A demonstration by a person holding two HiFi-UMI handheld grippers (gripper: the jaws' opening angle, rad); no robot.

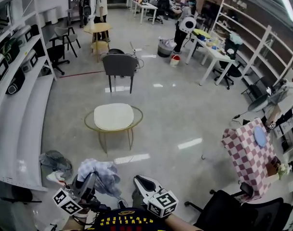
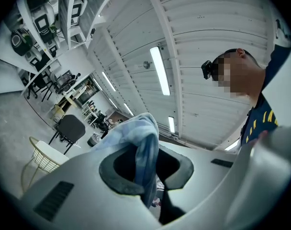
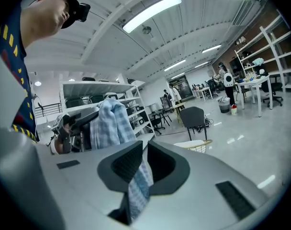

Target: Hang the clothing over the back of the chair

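A light blue checked garment [image 1: 101,173] hangs bunched between my two grippers at the bottom of the head view. My left gripper [image 1: 88,183] is shut on one part of the cloth [image 2: 144,153], which runs between its jaws. My right gripper [image 1: 140,182] is shut on another part of the fabric [image 3: 137,186], and in the right gripper view the rest of the garment [image 3: 110,122] drapes over the left gripper [image 3: 69,128]. The dark grey chair [image 1: 120,64] stands well ahead across the floor, its back toward me. It also appears as the chair [image 2: 71,127] and the chair [image 3: 193,116].
A round wire-frame table [image 1: 113,117] with a cream top stands between me and the chair. White shelving [image 1: 21,85] lines the left. A checked box [image 1: 250,154] and a black office chair [image 1: 233,211] sit at the right. People stand at desks far back.
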